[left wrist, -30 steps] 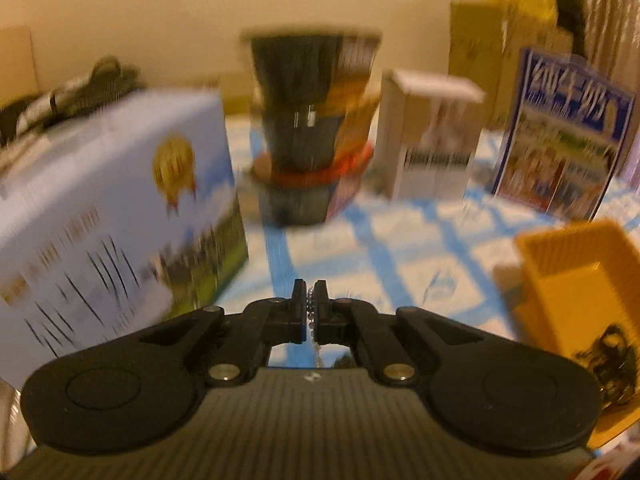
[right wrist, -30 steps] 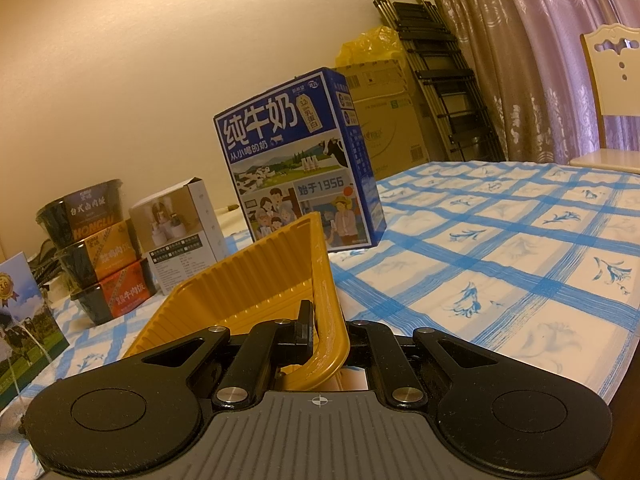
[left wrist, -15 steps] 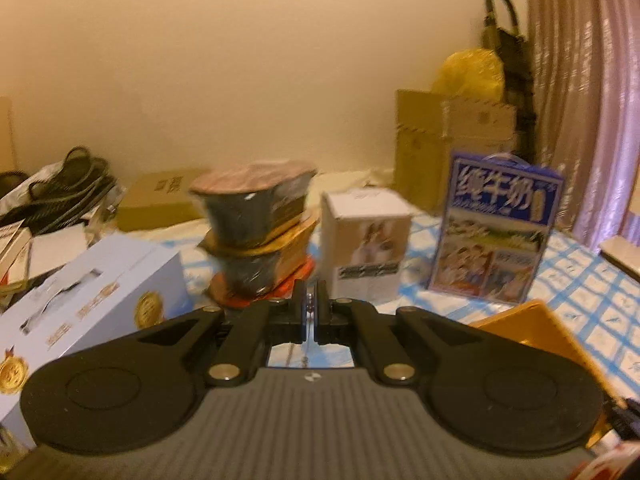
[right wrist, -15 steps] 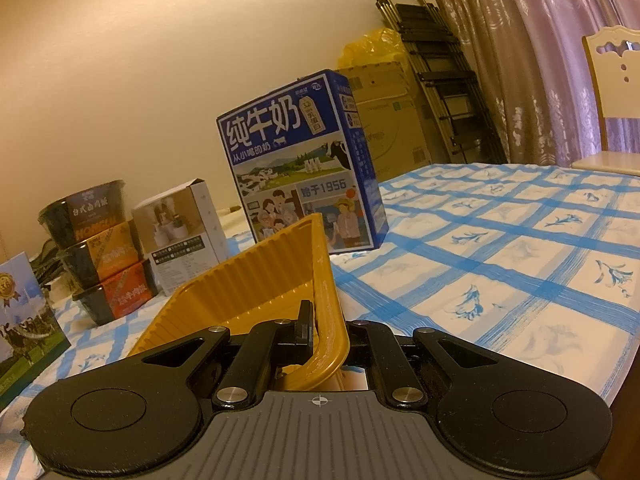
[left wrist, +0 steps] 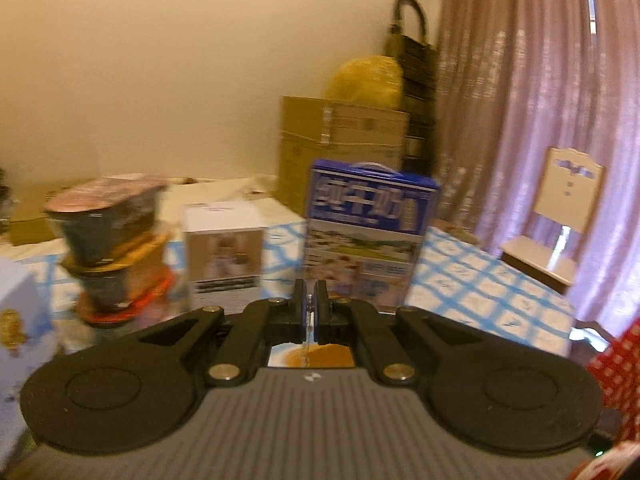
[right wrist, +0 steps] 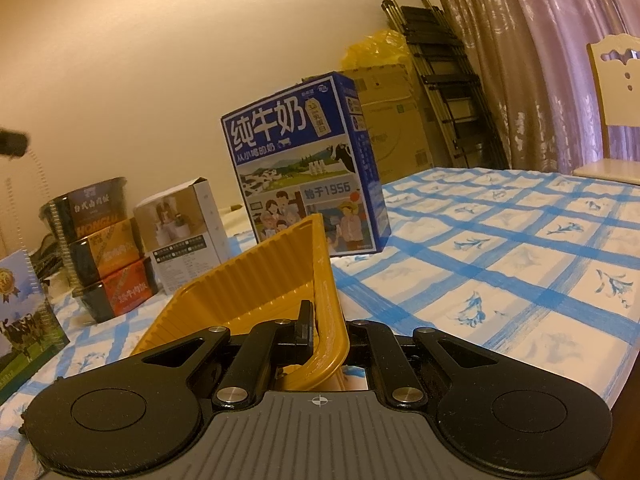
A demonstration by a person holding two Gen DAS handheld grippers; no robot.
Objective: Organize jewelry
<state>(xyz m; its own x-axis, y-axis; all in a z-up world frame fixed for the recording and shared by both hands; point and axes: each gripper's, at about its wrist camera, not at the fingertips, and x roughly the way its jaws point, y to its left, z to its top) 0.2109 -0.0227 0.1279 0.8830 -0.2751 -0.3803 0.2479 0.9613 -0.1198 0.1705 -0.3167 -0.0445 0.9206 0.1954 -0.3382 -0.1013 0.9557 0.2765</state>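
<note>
Item one: our left gripper [left wrist: 308, 307], pressed together on a thin silvery chain [left wrist: 308, 326] that hangs between its tips above the orange of the tray; item two: our right gripper [right wrist: 325, 330], pinching the near rim of the yellow ribbed tray [right wrist: 256, 280], which tilts up off the surface [right wrist: 520, 264]; beyond it, the blue milk carton [right wrist: 304, 168] standing upright on the blue-checked cloth; to its left, a small white box [right wrist: 180, 228], then three stacked instant-noodle bowls [right wrist: 100, 248]; farthest, a cardboard box [right wrist: 392, 120], a folded black ladder [right wrist: 440, 64] and the curtain [right wrist: 540, 40].
</note>
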